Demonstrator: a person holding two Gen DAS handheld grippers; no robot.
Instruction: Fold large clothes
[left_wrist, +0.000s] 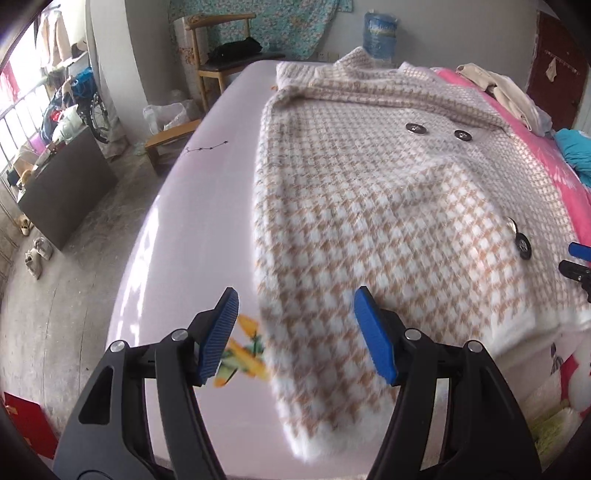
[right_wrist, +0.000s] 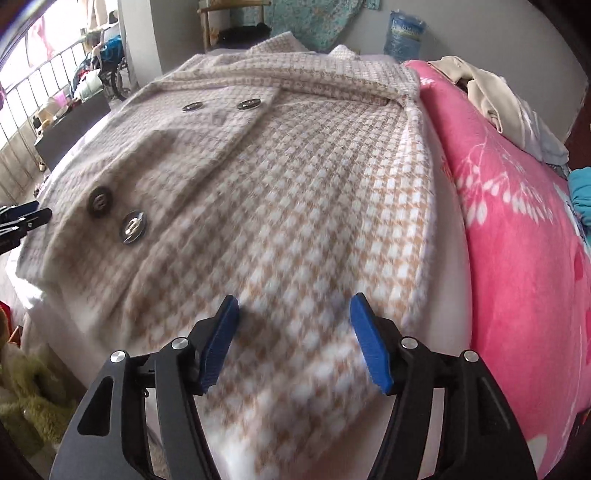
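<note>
Pale lilac bedding (left_wrist: 207, 206) covers the bed under your tools, with a bright pink floral blanket (right_wrist: 517, 229) running along its right side. Nearest you, your left gripper (left_wrist: 295, 332) hangs over the bottom left corner of the houndstooth coat (left_wrist: 369, 206), its blue fingers (left_wrist: 218, 339) spread wide apart and holding nothing; the left one is over bare sheet beside a blurred yellow-and-green print, the right one over the fuzzy hem. Your right gripper (right_wrist: 293, 339) is likewise wide apart and empty, poised above the coat's lower right part, close to the white-trimmed hem. In the right wrist view your other tool's tip shows at the left edge, beside the coat's side.

That coat lies flat, front up, across the middle of the bed, hem toward you and collar away. Two dark buttons (right_wrist: 116, 216) sit on the near front panel, two more (right_wrist: 221, 106) higher up below the wide lapel. Its right edge lies just beside the pink blanket.

Farther off, cream clothes (right_wrist: 495, 99) are heaped on the blanket, and a teal garment (left_wrist: 576, 151) lies on it at the right edge. Beyond the bed's far end you see a wooden chair (left_wrist: 218, 48), a blue wrapped bundle (left_wrist: 380, 33) against the wall and a teal floral cloth (left_wrist: 288, 26) hanging there.
</note>
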